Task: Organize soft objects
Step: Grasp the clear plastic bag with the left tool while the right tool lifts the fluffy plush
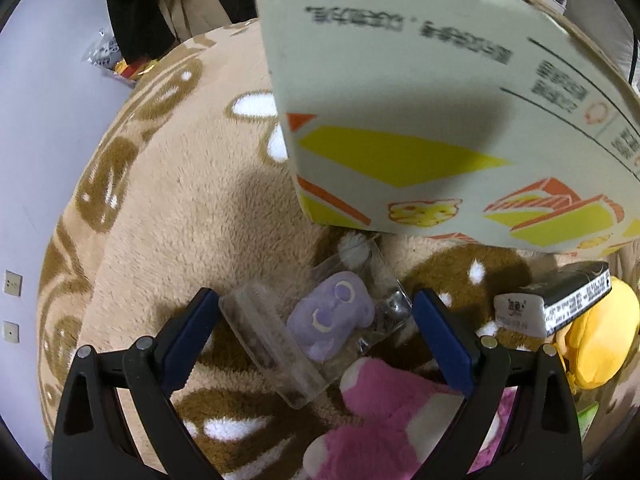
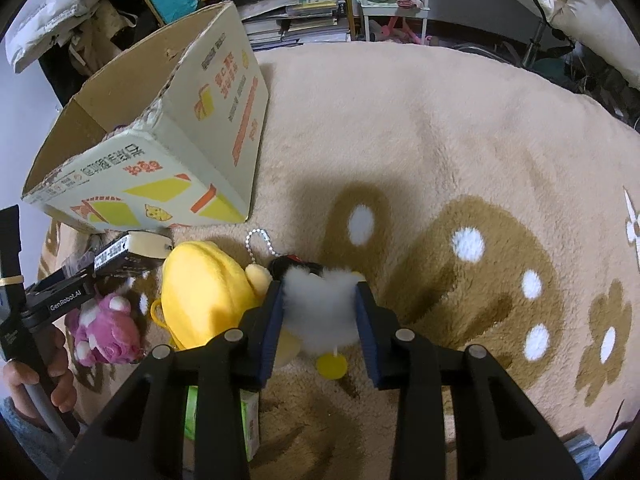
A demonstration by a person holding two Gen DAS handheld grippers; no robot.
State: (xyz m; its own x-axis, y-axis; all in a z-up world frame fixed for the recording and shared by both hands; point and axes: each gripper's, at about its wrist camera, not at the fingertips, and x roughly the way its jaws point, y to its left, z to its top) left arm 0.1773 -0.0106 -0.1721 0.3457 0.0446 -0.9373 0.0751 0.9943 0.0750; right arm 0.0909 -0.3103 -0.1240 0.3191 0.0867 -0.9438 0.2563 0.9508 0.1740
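right claw (image 2: 319, 312): clamped on white fluffy plush (image 2: 320, 304), beside yellow plush (image 2: 204, 292). left claw (image 1: 312, 332): apart, over bagged purple plush (image 1: 332, 320) on tan rug (image 1: 180, 208), near cardboard box (image 1: 420, 120).

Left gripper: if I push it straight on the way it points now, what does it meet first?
Most likely the purple plush toy in its clear bag, lying on the blanket between the open fingers of the left gripper. The cardboard box stands beyond it. Depth is hard to judge here.

Black gripper (image 2: 319, 312), blue pads (image 2: 273, 320), silver screws
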